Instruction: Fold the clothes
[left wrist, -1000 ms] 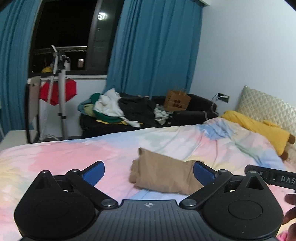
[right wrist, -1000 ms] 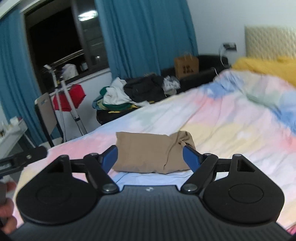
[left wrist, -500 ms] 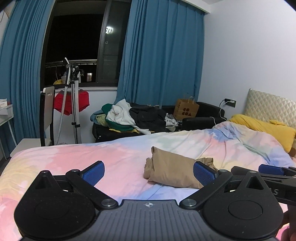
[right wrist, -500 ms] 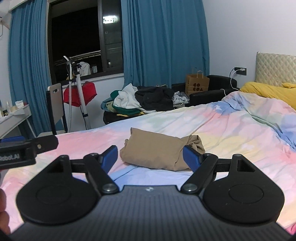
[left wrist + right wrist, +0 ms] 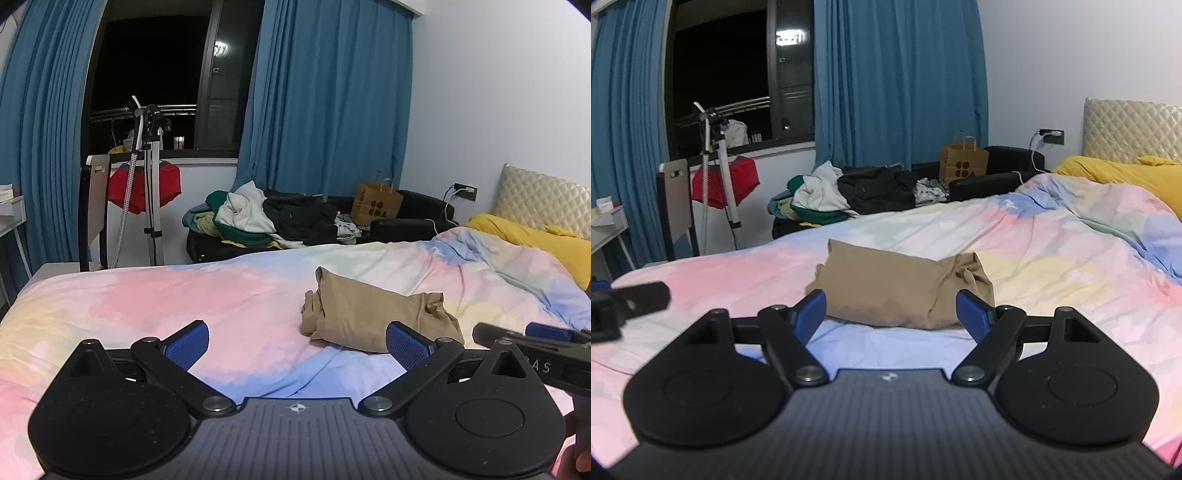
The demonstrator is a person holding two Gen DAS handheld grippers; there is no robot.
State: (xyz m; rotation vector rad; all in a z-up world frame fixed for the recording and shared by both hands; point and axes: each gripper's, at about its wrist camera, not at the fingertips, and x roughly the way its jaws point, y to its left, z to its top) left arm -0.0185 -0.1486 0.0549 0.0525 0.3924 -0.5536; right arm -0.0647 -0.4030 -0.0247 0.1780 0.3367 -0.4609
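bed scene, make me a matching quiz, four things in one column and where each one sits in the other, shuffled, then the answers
Things:
1. tan folded garment
2. brown paper bag
3. yellow pillow
4. red cloth

Places:
A. at the headboard end of the bed
B. under the window, behind a tripod
C. middle of the pastel bedspread
D. on the black sofa, near the wall socket

Pairs: 1-C, 2-D, 3-A, 4-B

Left tool (image 5: 297, 345), right tool (image 5: 890, 312): black bodies, 2 blue ribbed pads each
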